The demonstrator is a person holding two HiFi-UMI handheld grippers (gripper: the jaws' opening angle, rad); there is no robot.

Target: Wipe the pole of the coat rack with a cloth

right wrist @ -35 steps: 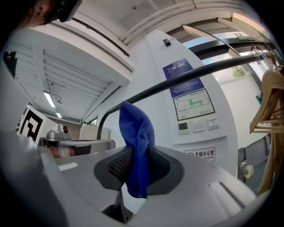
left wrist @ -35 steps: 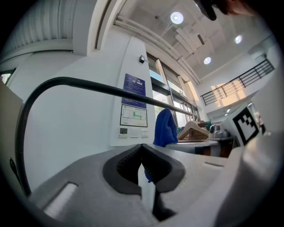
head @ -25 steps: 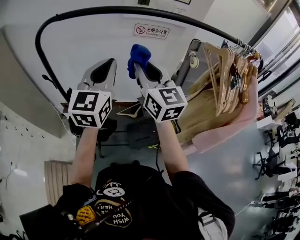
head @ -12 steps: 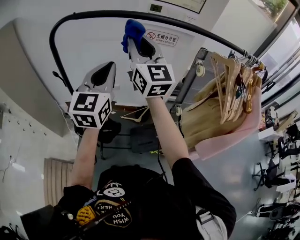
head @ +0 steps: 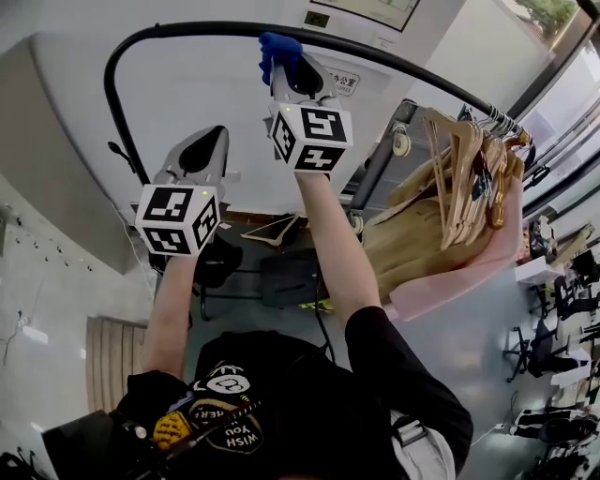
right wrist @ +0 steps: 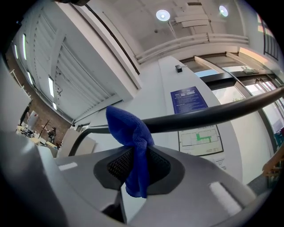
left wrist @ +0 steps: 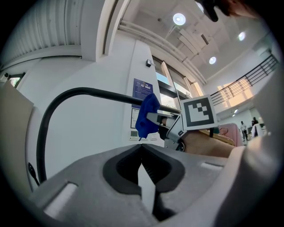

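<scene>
Jaws of the right gripper (head: 281, 64) stay clamped on the blue cloth (head: 277, 47), which has climbed within the last second from mid-frame to the upper centre of the head view. It now meets the black coat-rack pole (head: 187, 27), its bunched top lying against the bar in the right gripper view. At left of centre the left gripper (head: 214, 139), jaws closed on nothing, has barely shifted and sits well below the pole. With cloth and pole apparently touching, the approach looks finished, and a wiping stroke along the bar, toward the hangers (head: 464, 159) at right or the bend at left, seems ready to begin.
</scene>
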